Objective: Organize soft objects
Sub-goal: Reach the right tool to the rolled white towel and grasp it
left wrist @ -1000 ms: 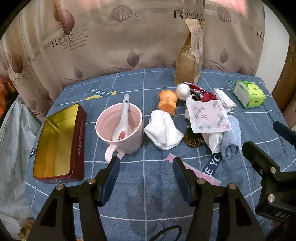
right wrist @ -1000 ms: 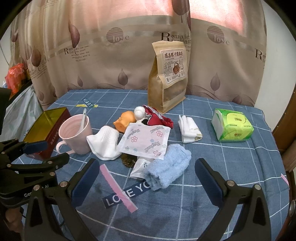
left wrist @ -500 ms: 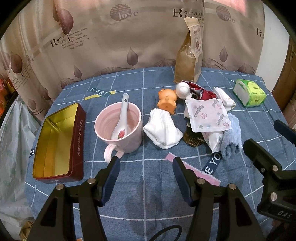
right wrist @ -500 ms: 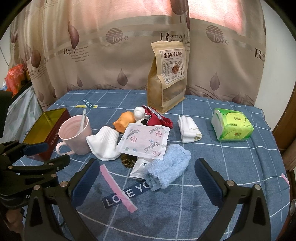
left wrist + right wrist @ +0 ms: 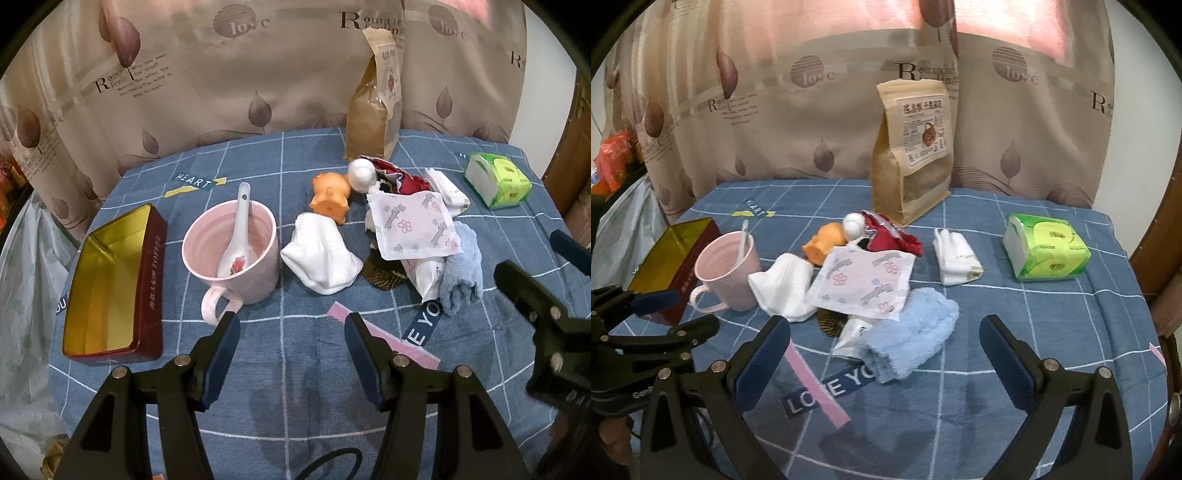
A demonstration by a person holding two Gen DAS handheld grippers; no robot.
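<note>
Almost nothing has shifted since a second ago: both views have only drifted slightly, and every item lies where it lay.

Left wrist view: the left tool [image 5: 291,332] hangs spread and empty over bare cloth just in front of the pink mug [image 5: 231,251]. Nothing looks sorted yet — the red tin [image 5: 110,284] left of the mug stands empty. Right of the mug lies the white sock [image 5: 321,262], and beyond it a heap: flowered packet [image 5: 413,225], blue towel [image 5: 461,269], red cloth [image 5: 402,181], orange toy [image 5: 330,195]. I judge the whole job still ahead.

Right wrist view: the right tool [image 5: 882,343] is also spread wide with nothing in it, facing the blue towel [image 5: 908,343], which lies nearest. Farther right of the mug [image 5: 727,273] sit a folded white cloth [image 5: 956,258] and a green tissue pack [image 5: 1045,247]; a brown pouch [image 5: 912,155] stands behind. The mug and its spoon [image 5: 742,236] crowd the way to the tin — likely awkward.
</note>
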